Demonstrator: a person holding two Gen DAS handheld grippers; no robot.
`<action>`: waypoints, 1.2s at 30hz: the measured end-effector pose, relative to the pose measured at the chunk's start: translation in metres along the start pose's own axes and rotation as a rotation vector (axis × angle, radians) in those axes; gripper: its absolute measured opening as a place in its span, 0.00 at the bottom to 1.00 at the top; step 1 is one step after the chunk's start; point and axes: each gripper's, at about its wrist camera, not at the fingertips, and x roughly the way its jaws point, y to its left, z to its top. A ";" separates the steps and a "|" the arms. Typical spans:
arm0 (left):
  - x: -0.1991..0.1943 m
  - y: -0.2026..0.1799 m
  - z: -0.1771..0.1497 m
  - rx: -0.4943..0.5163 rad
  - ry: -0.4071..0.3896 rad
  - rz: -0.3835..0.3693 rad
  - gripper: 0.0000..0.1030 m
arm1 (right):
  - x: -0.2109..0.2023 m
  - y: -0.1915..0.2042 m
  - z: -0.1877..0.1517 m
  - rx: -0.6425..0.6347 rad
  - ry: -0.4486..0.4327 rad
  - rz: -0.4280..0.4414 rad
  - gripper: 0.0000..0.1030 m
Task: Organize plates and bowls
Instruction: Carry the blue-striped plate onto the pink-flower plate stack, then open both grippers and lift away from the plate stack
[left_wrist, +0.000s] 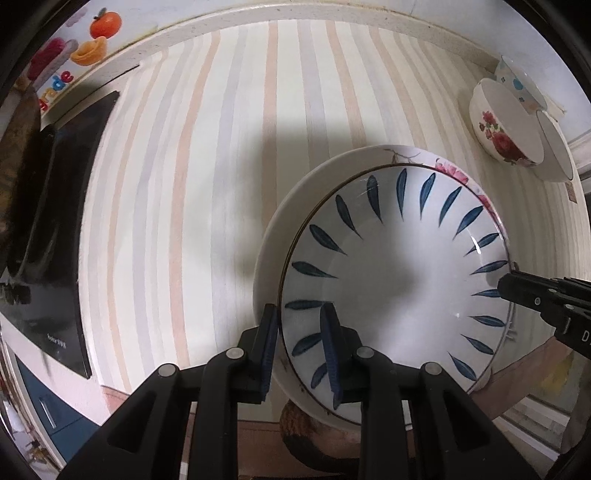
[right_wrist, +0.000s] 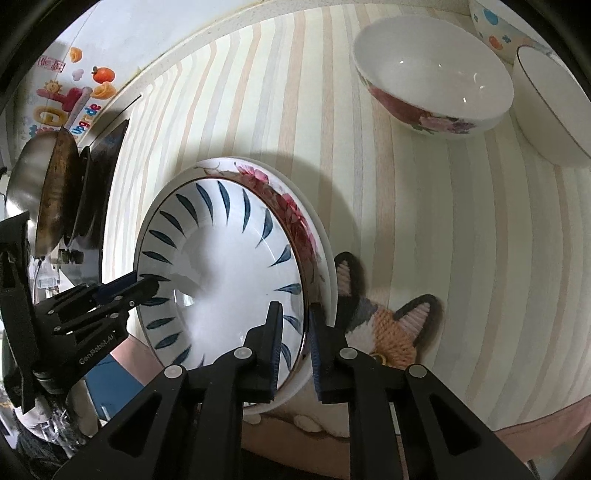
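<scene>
Striped counter (right_wrist: 461, 258) lies open from 12 to 3 o'clock of the stacked plates (right_wrist: 229, 266); bowls (right_wrist: 436, 88) crowd 1 o'clock, cooktop (right_wrist: 107, 162) blocks 10.

The left tool (right_wrist: 146, 284), seen from the right wrist, carries the white lettering "GenRobot.AI" on its black body. Coloured stickers (right_wrist: 83, 114) on the wall beyond the tabletop's far left corner include letters reading roughly "grade". A small print on the black cooktop (left_wrist: 55, 343) is too blurred to read.
</scene>
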 end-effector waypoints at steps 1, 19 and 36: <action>-0.004 0.000 -0.002 -0.006 -0.005 0.000 0.21 | -0.003 0.002 -0.001 -0.010 -0.008 -0.012 0.16; -0.152 -0.012 -0.068 -0.097 -0.217 -0.012 0.22 | -0.137 0.060 -0.066 -0.184 -0.185 -0.030 0.32; -0.197 -0.012 -0.103 -0.039 -0.275 -0.076 0.23 | -0.198 0.088 -0.117 -0.174 -0.269 -0.045 0.44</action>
